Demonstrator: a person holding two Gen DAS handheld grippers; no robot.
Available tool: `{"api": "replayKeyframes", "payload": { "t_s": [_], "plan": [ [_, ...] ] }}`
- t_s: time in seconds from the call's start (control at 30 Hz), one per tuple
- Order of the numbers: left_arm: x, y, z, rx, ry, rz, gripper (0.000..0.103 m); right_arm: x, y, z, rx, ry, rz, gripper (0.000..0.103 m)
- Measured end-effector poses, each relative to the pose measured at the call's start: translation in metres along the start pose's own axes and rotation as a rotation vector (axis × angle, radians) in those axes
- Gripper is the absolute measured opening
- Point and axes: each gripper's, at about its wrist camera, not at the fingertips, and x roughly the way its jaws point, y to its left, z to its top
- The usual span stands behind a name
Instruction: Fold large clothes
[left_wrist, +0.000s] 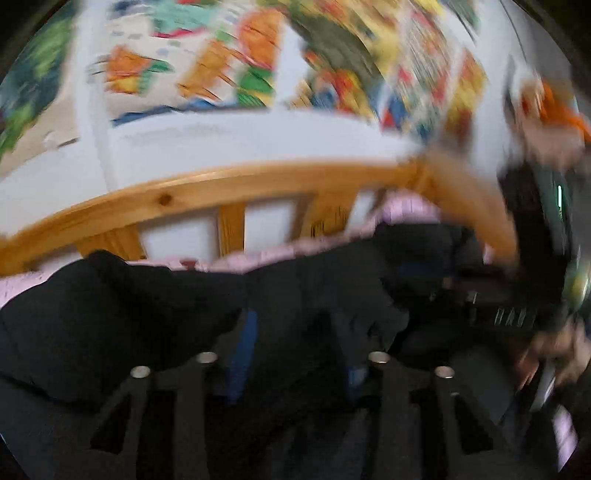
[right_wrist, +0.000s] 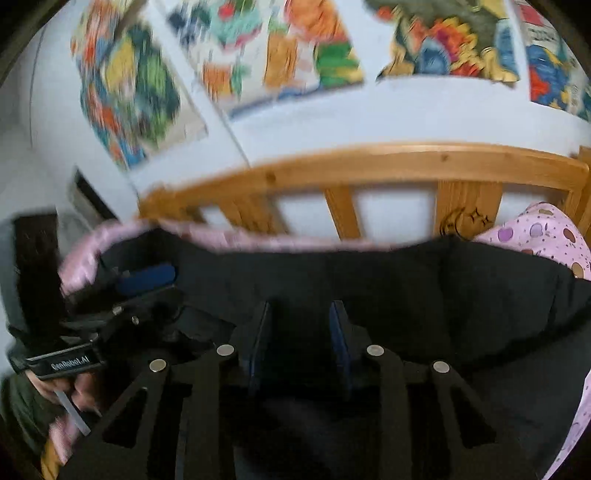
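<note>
Right wrist: right gripper (right_wrist: 301, 332) part open over black garment (right_wrist: 424, 291); left gripper (left_wrist: 295, 343) grip unclear. Pink bedding (right_wrist: 543, 236), wooden rail (right_wrist: 369, 164).

- your left wrist view sits low and close over the black garment (left_wrist: 155, 310), facing the wooden bed rail (left_wrist: 229, 184) and the poster wall (left_wrist: 236, 55).
- your right wrist view looks the same way, equally near.
- both share rail, posters and pink bedding (right_wrist: 539, 236); each catches the other tongs at its edge.
</note>
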Motion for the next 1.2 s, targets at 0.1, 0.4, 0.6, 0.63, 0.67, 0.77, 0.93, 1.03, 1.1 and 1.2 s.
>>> {"api": "replayKeyframes", "payload": {
  "t_s": [0.1,0.4,0.6,0.63,0.67,0.77,0.93,1.03,1.1,1.2],
  "plan": [
    [0.012,-0.008,-0.009,0.110,0.080,0.044,0.028,0.012,-0.005,-0.005,-0.005,0.076,-0.025,0.029],
    [0.052,-0.014,-0.035,0.146,0.212,0.111,0.023,0.056,-0.014,-0.025,0.017,0.207,-0.082,0.026],
    [0.042,-0.014,-0.040,0.148,0.132,0.114,0.024,0.051,-0.016,-0.036,0.017,0.155,-0.085,0.026],
    [0.034,-0.013,-0.040,0.137,0.108,0.103,0.024,0.045,-0.018,-0.036,0.022,0.133,-0.076,0.026],
    [0.029,-0.012,-0.039,0.124,0.091,0.095,0.024,0.039,-0.019,-0.036,0.028,0.114,-0.062,0.028],
    [0.009,-0.008,-0.036,0.055,0.042,0.081,0.025,0.017,-0.017,-0.033,0.028,0.074,-0.041,0.030],
    [-0.026,-0.004,-0.035,-0.085,-0.022,0.105,0.041,-0.023,-0.012,-0.034,0.028,-0.017,-0.075,0.046],
    [-0.048,-0.004,-0.033,-0.135,-0.094,0.119,0.071,-0.048,-0.011,-0.032,0.012,-0.070,-0.119,0.054],
    [-0.066,-0.006,-0.032,-0.170,-0.151,0.120,0.079,-0.064,-0.009,-0.031,0.010,-0.116,-0.143,0.069],
    [-0.082,-0.009,-0.030,-0.195,-0.188,0.146,0.086,-0.093,-0.005,-0.029,0.000,-0.170,-0.190,0.085]
  ]
}}
